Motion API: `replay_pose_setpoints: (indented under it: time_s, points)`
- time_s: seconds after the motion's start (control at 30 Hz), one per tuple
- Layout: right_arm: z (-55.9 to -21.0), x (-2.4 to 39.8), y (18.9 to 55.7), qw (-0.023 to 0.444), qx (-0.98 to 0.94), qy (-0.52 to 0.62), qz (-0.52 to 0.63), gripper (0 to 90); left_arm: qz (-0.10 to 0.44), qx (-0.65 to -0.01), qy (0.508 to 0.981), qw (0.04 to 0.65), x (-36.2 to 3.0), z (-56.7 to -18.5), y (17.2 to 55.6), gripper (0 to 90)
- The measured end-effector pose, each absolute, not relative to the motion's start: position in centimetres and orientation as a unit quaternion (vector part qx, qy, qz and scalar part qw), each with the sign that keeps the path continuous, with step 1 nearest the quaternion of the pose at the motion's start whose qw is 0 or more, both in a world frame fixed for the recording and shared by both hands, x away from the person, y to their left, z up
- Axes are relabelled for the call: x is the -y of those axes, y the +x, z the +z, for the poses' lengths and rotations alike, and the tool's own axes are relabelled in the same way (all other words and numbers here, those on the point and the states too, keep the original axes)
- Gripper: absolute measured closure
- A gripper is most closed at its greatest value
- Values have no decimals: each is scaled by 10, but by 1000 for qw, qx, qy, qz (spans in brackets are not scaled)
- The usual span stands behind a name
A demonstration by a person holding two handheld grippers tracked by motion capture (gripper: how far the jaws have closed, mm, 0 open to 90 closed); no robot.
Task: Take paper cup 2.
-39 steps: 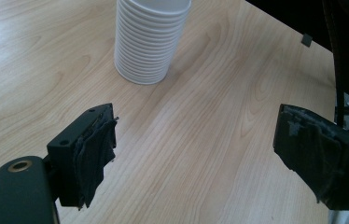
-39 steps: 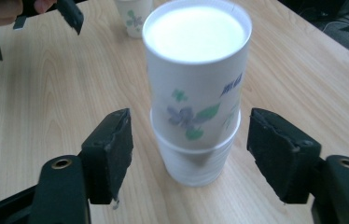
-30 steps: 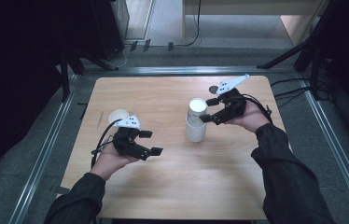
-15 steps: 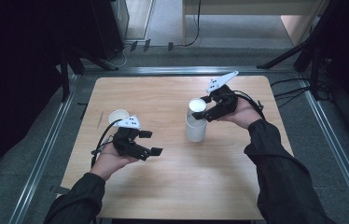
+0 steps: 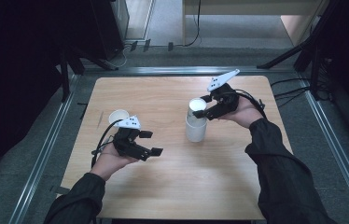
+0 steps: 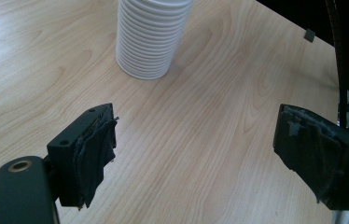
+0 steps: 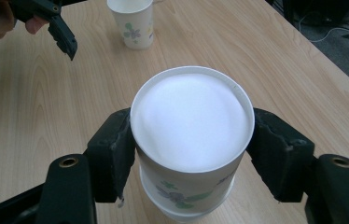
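A lone cup stood near the table's left edge, just behind the left gripper, whose jaws stood open over bare wood with nothing between them. Toward the right edge, the right gripper clasped the top cup, white with a small flower print, by its sides, partly raised from the ribbed white stack.

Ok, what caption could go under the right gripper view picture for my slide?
Right gripper clamps the top paper cup of a stack, with a single flowered cup standing beyond on the wooden table.
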State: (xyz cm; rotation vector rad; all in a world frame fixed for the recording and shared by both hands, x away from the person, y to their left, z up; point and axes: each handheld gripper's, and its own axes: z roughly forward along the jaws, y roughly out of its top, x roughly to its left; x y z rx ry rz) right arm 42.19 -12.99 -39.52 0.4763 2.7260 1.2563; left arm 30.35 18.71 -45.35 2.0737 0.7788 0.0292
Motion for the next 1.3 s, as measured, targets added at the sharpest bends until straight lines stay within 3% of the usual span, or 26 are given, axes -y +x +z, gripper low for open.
replay_pose_setpoints:
  time_s: [1.3]
  points:
    - [-345,132,412,64,-894,152,417,356,5,-320,829,459,-190,-452,305,133]
